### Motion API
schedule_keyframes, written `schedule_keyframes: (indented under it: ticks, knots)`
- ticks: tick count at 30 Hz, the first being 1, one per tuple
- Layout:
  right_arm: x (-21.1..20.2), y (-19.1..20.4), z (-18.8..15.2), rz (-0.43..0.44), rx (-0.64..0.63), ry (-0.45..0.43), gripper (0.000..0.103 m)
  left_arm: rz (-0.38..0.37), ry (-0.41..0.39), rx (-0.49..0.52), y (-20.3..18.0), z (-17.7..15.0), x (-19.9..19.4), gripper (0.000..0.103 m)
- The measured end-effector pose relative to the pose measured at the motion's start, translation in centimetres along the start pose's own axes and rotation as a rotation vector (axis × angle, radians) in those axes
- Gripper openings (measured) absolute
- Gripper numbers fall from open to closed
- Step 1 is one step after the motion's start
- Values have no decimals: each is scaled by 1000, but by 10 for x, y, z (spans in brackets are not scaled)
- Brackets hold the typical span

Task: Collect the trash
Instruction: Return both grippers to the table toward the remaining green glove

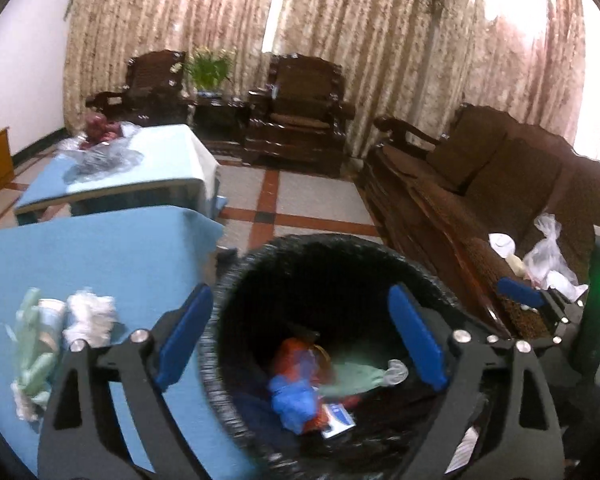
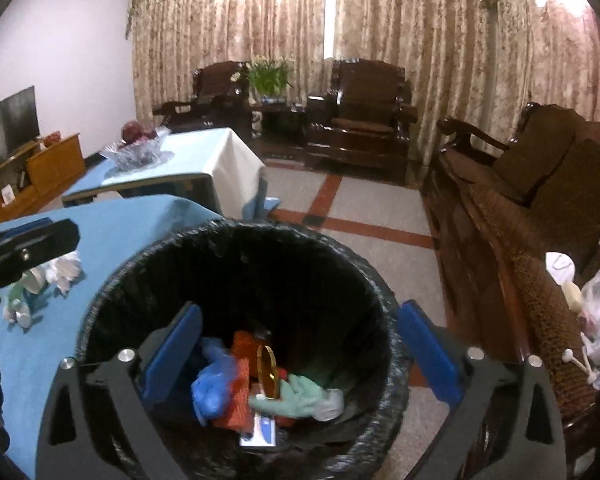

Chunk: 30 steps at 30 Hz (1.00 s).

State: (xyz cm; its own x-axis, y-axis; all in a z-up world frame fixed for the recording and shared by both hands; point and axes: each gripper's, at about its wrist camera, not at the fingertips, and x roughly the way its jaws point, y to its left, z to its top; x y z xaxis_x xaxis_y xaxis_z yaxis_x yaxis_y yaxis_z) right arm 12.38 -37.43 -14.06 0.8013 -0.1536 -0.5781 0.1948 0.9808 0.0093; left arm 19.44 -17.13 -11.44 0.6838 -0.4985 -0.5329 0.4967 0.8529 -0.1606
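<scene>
Curtained living room, tiled floor; the lined bin (image 2: 236, 320) stands beside my blue-clothed table (image 1: 112, 256). My left gripper (image 1: 300, 336) and right gripper (image 2: 300, 354) hover over the bin, jaws spread, holding nothing. Remaining trash (image 1: 56, 336), crumpled tissue and wrappers, lies on the table left of the bin. I judge it light, soft, compressible: pinch the bulkiest fold.

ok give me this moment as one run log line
both claws open, empty | left claw, right claw over bin | trash on table
</scene>
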Motion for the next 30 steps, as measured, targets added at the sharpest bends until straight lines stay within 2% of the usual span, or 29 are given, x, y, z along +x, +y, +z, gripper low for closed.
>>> schedule_keyframes:
  ticks: [6,10,17,22,30]
  knots:
    - [-9,33,8,78,-3,-26,97,132,-39,-25,48,-9,-46,91]
    - [-10,70,13,150,-20,-40,97,226,-61,-62,84,-20,-77,91]
    - [-9,129,8,246,-72,-53,97,375,-54,-117,145,-45,-116,91]
    - [-2,163,5,290,-85,-54,97,425,-29,-143,179,-61,-123,91]
    - [14,194,2,306,-114,-45,97,439,20,-160,206,-82,-104,91]
